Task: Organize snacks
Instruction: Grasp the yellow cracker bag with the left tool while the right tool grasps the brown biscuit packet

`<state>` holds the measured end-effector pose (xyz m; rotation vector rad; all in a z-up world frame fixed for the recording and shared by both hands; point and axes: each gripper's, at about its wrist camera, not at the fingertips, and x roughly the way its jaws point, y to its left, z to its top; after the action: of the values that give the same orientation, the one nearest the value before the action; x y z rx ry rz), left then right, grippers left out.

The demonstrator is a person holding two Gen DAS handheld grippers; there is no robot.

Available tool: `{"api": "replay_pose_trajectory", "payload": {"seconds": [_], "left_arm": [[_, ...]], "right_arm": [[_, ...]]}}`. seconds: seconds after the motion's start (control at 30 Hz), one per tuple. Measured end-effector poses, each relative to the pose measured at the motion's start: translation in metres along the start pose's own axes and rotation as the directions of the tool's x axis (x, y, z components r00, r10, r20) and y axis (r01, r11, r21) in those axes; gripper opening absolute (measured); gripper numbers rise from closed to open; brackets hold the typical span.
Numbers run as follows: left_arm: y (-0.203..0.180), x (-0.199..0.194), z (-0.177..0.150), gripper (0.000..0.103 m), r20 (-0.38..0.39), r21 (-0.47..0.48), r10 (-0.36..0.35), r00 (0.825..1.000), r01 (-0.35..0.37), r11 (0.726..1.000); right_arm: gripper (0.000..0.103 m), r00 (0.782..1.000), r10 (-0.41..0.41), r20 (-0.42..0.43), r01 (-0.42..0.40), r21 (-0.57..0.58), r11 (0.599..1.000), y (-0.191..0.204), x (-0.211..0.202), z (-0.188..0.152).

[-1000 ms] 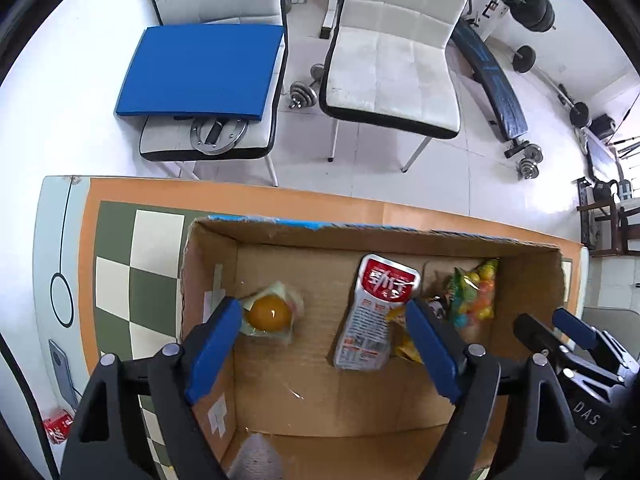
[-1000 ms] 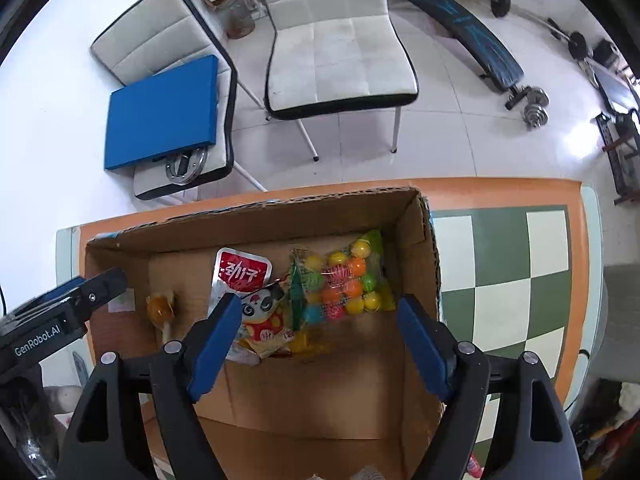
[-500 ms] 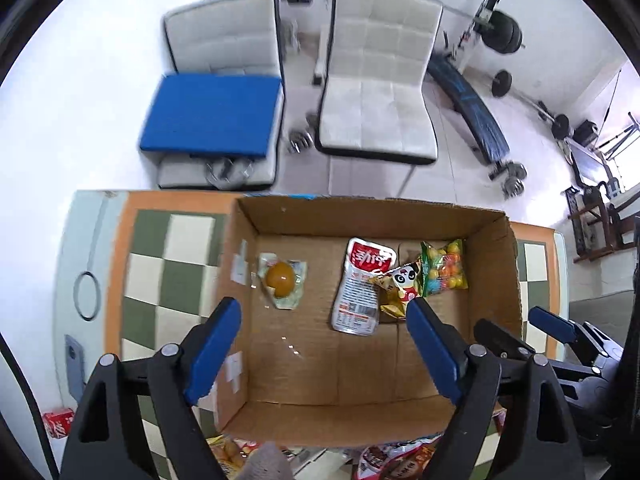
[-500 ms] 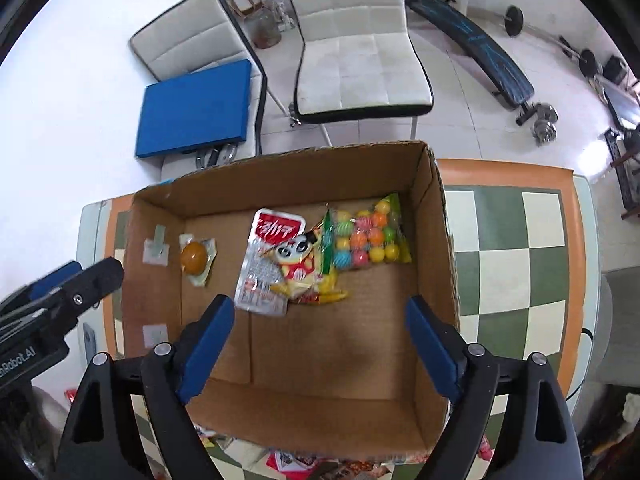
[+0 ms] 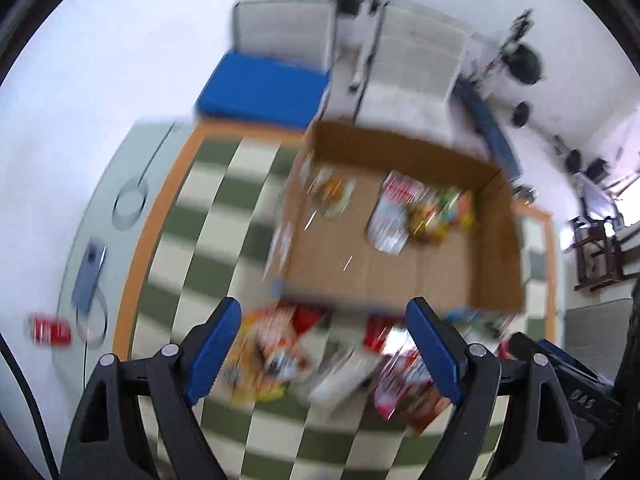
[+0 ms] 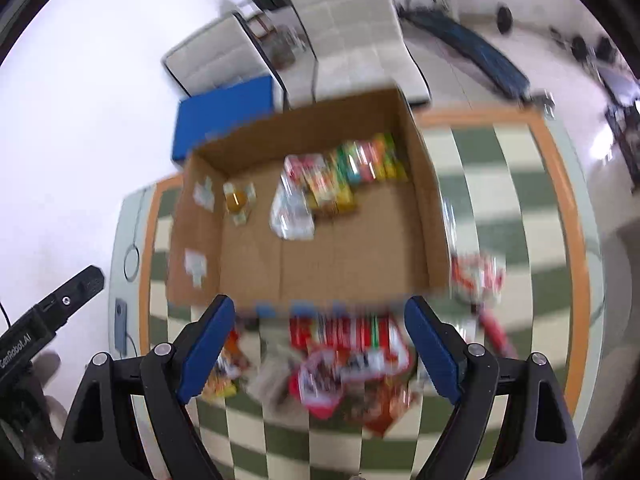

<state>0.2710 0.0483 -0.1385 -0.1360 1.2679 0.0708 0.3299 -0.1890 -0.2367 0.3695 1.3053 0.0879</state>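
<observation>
A cardboard box (image 5: 400, 264) (image 6: 320, 248) stands open on the checkered table. Along its far side lie an orange jelly pack (image 5: 332, 192) (image 6: 236, 200), a red-and-white packet (image 5: 392, 216) (image 6: 292, 204) and a colourful candy bag (image 5: 452, 204) (image 6: 364, 160). A pile of loose snack packs (image 5: 280, 356) (image 6: 348, 348) lies on the table in front of the box. My left gripper (image 5: 323, 305) hangs open above that pile with nothing between its fingers. My right gripper (image 6: 319, 301) is also open and empty over the pile. Both views are blurred by motion.
The green-and-white checkered mat (image 5: 208, 216) covers the table. A phone (image 5: 88, 276) and a red can (image 5: 50, 330) are at the left. One more red-and-white packet (image 6: 476, 276) lies right of the box. White chairs (image 6: 352, 36) and a blue cushion (image 5: 264, 92) stand beyond the table.
Both grippers have pulled back and up from over the box. The box now sits farther off, and the loose snack pile has come into view under the fingers. The right jaws stand slightly wider.
</observation>
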Motion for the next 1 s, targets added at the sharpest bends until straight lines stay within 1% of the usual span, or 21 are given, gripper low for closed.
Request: {"api": "replay_pose_trajectory", "payload": {"seconds": [0.07, 0.1, 0.13, 0.17, 0.23, 0.27, 0.4, 0.47, 0.57, 0.6, 0.63, 0.67, 0.77, 0.8, 0.87, 0.9, 0.93, 0.97, 1.0], "left_arm": [[0.023, 0.023, -0.027, 0.084, -0.099, -0.086, -0.025, 0.995, 0.017, 0.996], [0.031, 0.031, -0.037, 0.084, -0.133, -0.114, -0.028, 0.991, 0.013, 0.993], [0.044, 0.045, -0.05, 0.084, -0.179, -0.158, -0.038, 0.983, 0.01, 0.987], [0.052, 0.051, -0.057, 0.084, -0.196, -0.183, -0.042, 0.98, 0.005, 0.983], [0.073, 0.073, -0.072, 0.084, -0.243, -0.24, -0.031, 0.97, -0.029, 0.97], [0.083, 0.084, -0.076, 0.084, -0.263, -0.26, -0.029, 0.964, -0.042, 0.965], [0.107, 0.117, -0.087, 0.084, -0.309, -0.32, -0.038, 0.95, -0.066, 0.945], [0.11, 0.139, -0.084, 0.084, -0.346, -0.311, -0.033, 0.938, -0.081, 0.947], [0.115, 0.168, -0.077, 0.084, -0.388, -0.282, 0.012, 0.921, -0.131, 0.95], [0.116, 0.173, -0.075, 0.084, -0.392, -0.275, 0.021, 0.92, -0.139, 0.951], [0.117, 0.183, -0.073, 0.084, -0.409, -0.254, 0.029, 0.912, -0.144, 0.957], [0.117, 0.192, -0.072, 0.084, -0.432, -0.231, 0.046, 0.901, -0.16, 0.96], [0.115, 0.213, -0.074, 0.084, -0.471, -0.188, 0.055, 0.88, -0.162, 0.969], [0.114, 0.217, -0.074, 0.084, -0.473, -0.176, 0.058, 0.879, -0.158, 0.972], [0.111, 0.222, -0.074, 0.084, -0.465, -0.148, 0.064, 0.883, -0.149, 0.978], [0.111, 0.223, -0.074, 0.082, -0.459, -0.141, 0.067, 0.886, -0.147, 0.979], [0.11, 0.222, -0.074, 0.079, -0.447, -0.137, 0.06, 0.892, -0.135, 0.981], [0.108, 0.22, -0.075, 0.07, -0.439, -0.14, 0.042, 0.898, -0.115, 0.984], [0.107, 0.219, -0.075, 0.057, -0.437, -0.136, 0.039, 0.899, -0.11, 0.985]], "right_arm": [[0.089, 0.998, 0.006, -0.058, -0.003, 0.053, 0.999, -0.016, 0.013, -0.028], [0.089, 0.995, 0.01, -0.101, -0.001, 0.089, 0.996, -0.028, 0.024, -0.043], [0.089, 0.989, 0.022, -0.149, -0.002, 0.133, 0.991, -0.041, 0.037, -0.056], [0.089, 0.981, 0.035, -0.189, -0.001, 0.176, 0.984, -0.052, 0.048, -0.069], [0.089, 0.969, 0.056, -0.241, 0.004, 0.24, 0.971, -0.069, 0.068, -0.088], [0.089, 0.962, 0.053, -0.268, 0.022, 0.27, 0.963, -0.078, 0.081, -0.099], [0.089, 0.944, 0.056, -0.325, 0.062, 0.342, 0.938, -0.094, 0.112, -0.121], [0.089, 0.938, 0.048, -0.344, 0.082, 0.354, 0.932, -0.094, 0.123, -0.126], [0.089, 0.926, 0.017, -0.376, 0.123, 0.346, 0.93, -0.088, 0.138, -0.132], [0.089, 0.924, 0.013, -0.382, 0.131, 0.347, 0.929, -0.086, 0.142, -0.133], [0.089, 0.923, 0.004, -0.386, 0.14, 0.344, 0.928, -0.083, 0.145, -0.134], [0.089, 0.921, -0.01, -0.388, 0.151, 0.336, 0.929, -0.08, 0.147, -0.134], [0.089, 0.918, -0.052, -0.392, 0.196, 0.337, 0.921, -0.079, 0.153, -0.137], [0.089, 0.918, -0.057, -0.392, 0.206, 0.349, 0.914, -0.081, 0.154, -0.139], [0.089, 0.916, -0.073, -0.395, 0.231, 0.37, 0.9, -0.085, 0.158, -0.142], [0.089, 0.914, -0.084, -0.396, 0.247, 0.381, 0.891, -0.088, 0.159, -0.143], [0.088, 0.914, -0.087, -0.397, 0.255, 0.392, 0.884, -0.09, 0.161, -0.143], [0.086, 0.913, -0.086, -0.399, 0.258, 0.401, 0.879, -0.093, 0.162, -0.144], [0.085, 0.911, -0.089, -0.402, 0.263, 0.404, 0.876, -0.095, 0.163, -0.144]]}}
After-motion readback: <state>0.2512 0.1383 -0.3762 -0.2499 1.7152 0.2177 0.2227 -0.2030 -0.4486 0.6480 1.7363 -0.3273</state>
